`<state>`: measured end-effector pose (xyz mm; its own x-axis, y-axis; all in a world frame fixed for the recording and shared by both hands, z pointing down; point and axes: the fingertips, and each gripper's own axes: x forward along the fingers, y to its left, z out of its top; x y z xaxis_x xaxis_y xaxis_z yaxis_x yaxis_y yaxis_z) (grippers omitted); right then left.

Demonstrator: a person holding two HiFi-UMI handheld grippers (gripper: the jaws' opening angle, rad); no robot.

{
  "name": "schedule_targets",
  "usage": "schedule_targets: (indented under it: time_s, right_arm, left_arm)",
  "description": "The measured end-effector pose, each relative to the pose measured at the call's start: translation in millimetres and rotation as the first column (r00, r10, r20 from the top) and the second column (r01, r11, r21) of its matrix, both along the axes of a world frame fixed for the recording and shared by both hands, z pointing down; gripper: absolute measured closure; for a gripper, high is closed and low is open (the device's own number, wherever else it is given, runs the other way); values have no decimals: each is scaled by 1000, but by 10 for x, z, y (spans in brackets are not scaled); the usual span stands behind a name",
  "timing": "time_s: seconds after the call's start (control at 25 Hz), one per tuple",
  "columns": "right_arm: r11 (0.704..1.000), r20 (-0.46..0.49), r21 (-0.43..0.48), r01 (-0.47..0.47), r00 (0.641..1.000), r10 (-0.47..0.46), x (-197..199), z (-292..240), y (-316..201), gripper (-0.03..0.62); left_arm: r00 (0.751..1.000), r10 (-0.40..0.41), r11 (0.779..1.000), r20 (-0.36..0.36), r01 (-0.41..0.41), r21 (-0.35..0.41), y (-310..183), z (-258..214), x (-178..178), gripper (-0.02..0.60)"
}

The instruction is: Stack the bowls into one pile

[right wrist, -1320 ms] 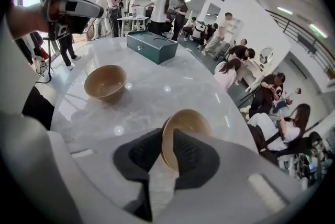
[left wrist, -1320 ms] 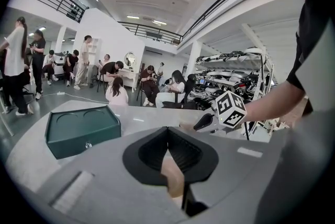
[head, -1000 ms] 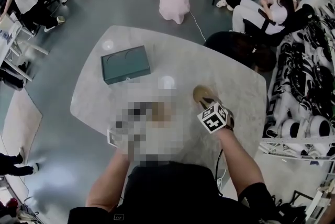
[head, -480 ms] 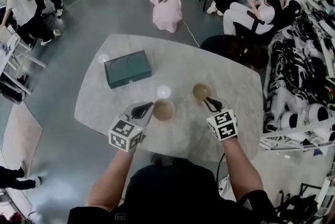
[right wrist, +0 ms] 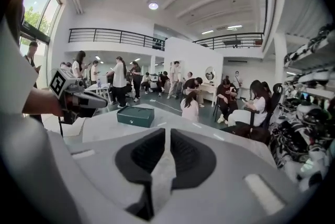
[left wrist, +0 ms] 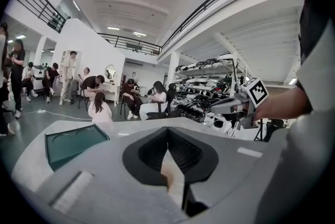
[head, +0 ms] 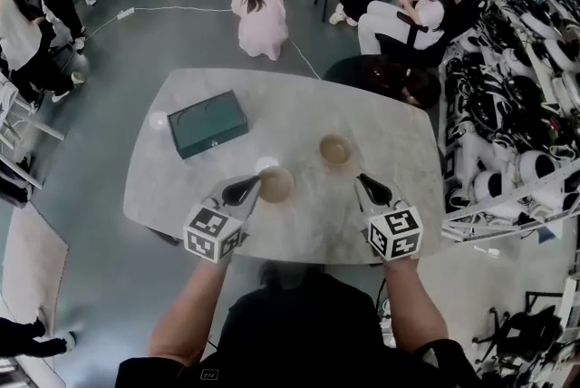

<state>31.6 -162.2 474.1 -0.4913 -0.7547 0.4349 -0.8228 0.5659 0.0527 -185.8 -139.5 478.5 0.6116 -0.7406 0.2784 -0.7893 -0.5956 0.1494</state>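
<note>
Head view shows 2 tan bowls on the pale table (head: 399,141), not yet stacked. The near bowl (head: 275,184) sits at the tip of the left gripper (head: 250,189). The far bowl (head: 335,150) stands apart from it, up and to the right, upright and empty.

The left gripper's jaws are pressed together, and its own view shows tan between the pads. It therefore seems to be pinching the near bowl by its left rim, a hold that leaves the underside free to drop into the other bowl.

The right gripper (head: 366,184) hangs short of the far bowl and touches neither. Its jaws have just been closing to a narrow slit, with only tabletop showing through. It is probably placed there to steady the far bowl.

Bare marble lies between the 2 bowls, so the carry looks unobstructed. A green box (head: 207,123) lies well apart at the far left. Both grippers hang near the table's front edge, and seated people (head: 258,14) are beyond the far edge.
</note>
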Motion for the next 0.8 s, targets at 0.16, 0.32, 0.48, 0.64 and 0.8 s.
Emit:
schedule_targets:
  time_s: [0.16,0.32,0.48,0.64,0.8]
  right_arm:
    - [998,68,24,-50,997,49,280,-98,99,568]
    - [998,102,46,-47,994,42,503,-152,164,577]
    - [998,142,41,-53,989,47,764,-127,196,580]
    - [997,166,39,-65,984,58,995,-101,154,580]
    - [997,181,27,-68,982,62,1100,-73,127,580]
  left_arm:
    - [1000,7,1000,2,-7,17,33,-63,187,571]
    - [1000,-5,1000,13,5,20,10,-71,354,571]
    - [999,6,1000,41,-6,-5,-12,-5,586,571]
    - [996,31,998,81,-26,-58,-12,152,793,491]
    - [970,122,987,209,-97,-126,38,481,944,400]
